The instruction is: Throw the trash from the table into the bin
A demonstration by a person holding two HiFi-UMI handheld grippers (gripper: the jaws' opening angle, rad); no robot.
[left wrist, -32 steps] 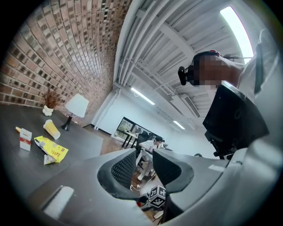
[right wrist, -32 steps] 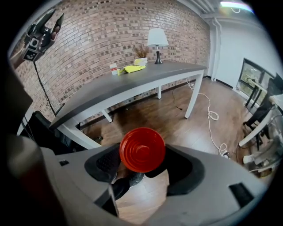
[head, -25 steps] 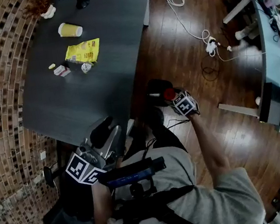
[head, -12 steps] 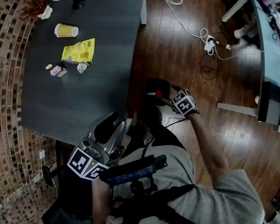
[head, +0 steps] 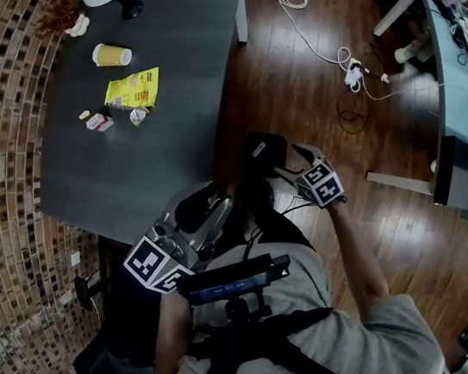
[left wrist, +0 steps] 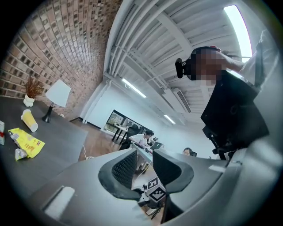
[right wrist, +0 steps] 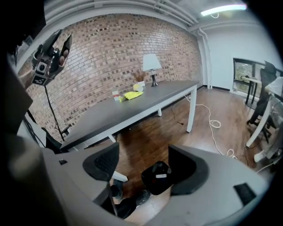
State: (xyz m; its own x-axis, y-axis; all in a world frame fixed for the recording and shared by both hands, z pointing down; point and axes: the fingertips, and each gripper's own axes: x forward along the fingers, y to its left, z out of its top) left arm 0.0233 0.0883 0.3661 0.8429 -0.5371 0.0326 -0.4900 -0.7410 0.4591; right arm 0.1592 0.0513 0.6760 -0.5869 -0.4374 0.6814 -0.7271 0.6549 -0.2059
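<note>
Packet and cup: likely light, crushable; pinch an edge gently. Left gripper narrowly apart, empty. Right gripper wide, jaws just narrowing slightly, empty.

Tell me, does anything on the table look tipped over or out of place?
Yes. The yellow paper cup lies on its side at the far end of the table, near the lamp, beside a yellow bag.
</note>
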